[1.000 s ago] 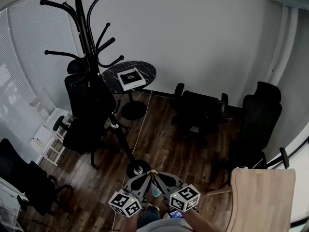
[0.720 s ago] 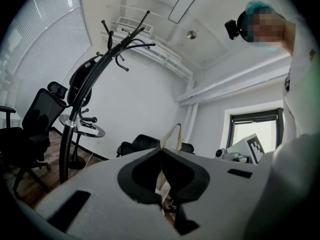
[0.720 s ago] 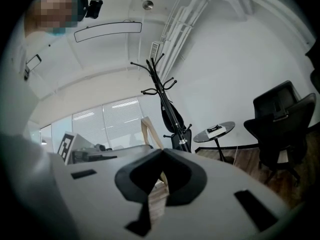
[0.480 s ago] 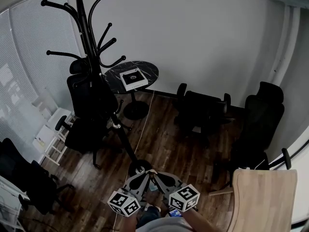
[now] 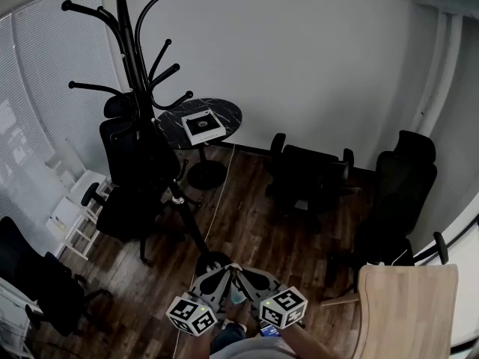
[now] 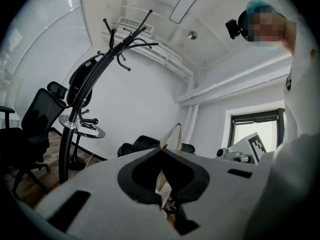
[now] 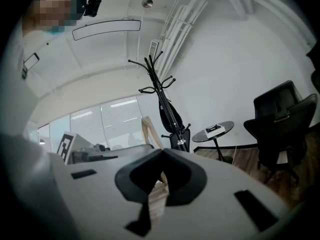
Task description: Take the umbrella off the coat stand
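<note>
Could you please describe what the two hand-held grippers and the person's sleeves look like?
The left hand-held gripper and the right hand-held gripper each have a broad light grey body with dark rectangular slots and two black jaws that taper to a point. The left cube and the right cube carry black-and-white square markers and a small green dot. The sleeve is white.

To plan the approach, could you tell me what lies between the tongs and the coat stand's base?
Head view: only bare wooden floor separates the left gripper and right gripper from the coat stand base; nothing stands between.
</note>
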Demonstrator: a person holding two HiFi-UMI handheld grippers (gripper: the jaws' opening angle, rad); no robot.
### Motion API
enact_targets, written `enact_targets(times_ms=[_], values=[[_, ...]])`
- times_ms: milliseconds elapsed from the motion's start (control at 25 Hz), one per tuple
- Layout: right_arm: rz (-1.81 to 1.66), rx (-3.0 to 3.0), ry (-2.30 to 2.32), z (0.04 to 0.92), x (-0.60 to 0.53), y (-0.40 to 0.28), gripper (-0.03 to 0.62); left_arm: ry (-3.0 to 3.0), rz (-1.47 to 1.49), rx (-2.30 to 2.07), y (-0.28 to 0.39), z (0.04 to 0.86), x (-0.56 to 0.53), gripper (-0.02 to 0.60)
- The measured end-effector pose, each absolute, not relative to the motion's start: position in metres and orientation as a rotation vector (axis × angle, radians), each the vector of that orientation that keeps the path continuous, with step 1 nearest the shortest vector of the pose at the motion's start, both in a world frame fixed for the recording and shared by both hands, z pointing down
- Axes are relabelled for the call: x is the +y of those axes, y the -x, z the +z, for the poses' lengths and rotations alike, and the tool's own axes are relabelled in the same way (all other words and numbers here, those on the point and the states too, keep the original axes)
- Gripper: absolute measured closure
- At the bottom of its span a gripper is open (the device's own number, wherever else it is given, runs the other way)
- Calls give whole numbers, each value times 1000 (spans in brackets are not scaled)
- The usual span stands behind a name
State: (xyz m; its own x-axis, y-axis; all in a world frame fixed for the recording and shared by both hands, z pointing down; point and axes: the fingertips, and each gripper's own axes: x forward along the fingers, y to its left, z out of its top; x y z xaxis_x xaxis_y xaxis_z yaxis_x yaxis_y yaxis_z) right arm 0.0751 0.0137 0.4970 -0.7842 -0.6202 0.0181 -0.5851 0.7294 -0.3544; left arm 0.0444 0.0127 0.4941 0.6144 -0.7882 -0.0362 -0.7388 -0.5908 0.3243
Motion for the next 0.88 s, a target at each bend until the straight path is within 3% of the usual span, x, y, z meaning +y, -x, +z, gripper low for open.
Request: enact_targets(times_ms=[880], values=[[-541,2828,998,501,6,-77,582,-2552,-249,-1252,-41,498,8,560]])
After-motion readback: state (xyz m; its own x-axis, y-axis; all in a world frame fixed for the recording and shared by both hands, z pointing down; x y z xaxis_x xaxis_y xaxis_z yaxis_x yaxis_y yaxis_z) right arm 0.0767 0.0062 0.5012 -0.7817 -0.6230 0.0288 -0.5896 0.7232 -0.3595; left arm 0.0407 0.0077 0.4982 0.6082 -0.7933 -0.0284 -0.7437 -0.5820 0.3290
